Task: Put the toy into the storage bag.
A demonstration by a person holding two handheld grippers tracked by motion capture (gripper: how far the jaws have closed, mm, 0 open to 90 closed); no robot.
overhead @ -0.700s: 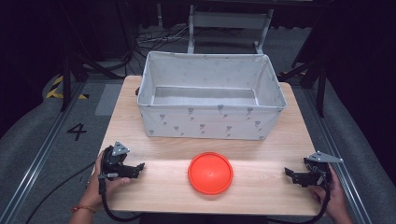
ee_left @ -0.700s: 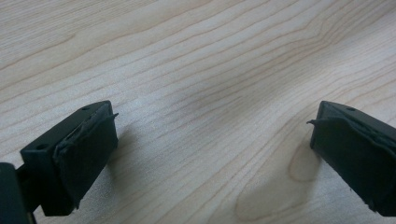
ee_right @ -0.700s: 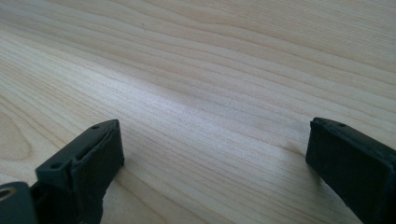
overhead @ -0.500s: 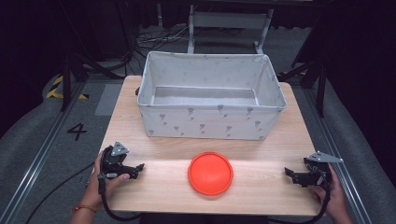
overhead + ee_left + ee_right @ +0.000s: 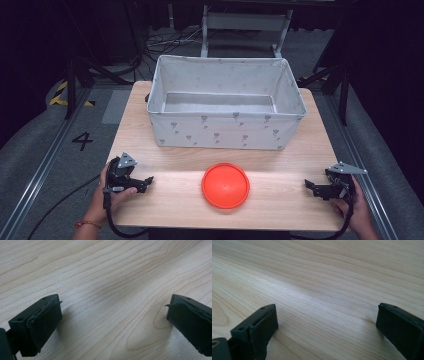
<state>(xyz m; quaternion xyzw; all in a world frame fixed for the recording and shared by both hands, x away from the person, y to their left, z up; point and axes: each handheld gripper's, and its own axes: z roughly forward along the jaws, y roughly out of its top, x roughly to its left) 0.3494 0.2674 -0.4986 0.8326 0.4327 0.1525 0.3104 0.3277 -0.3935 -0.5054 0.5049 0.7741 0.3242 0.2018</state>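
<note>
Jaws of left gripper (image 5: 146, 182) and right gripper (image 5: 309, 187) spread wide, empty, over table (image 5: 280, 165). Orange lid (image 5: 225, 185) between. Bin (image 5: 227, 131) floor partly hidden by near wall.

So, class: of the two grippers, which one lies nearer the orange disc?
The left gripper. Its jaws reach closer to the orange disc, while the right gripper sits at the table's far edge with more bare wood between.

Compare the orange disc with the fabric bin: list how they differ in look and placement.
The orange disc is round, flat and plain bright orange; the fabric bin is rectangular, tall-walled and pale grey with small printed motifs. The disc lies near the table's front edge, the bin farther back. The bin is much larger than the disc. Both rest on the wooden table, apart from both tongs.
</note>
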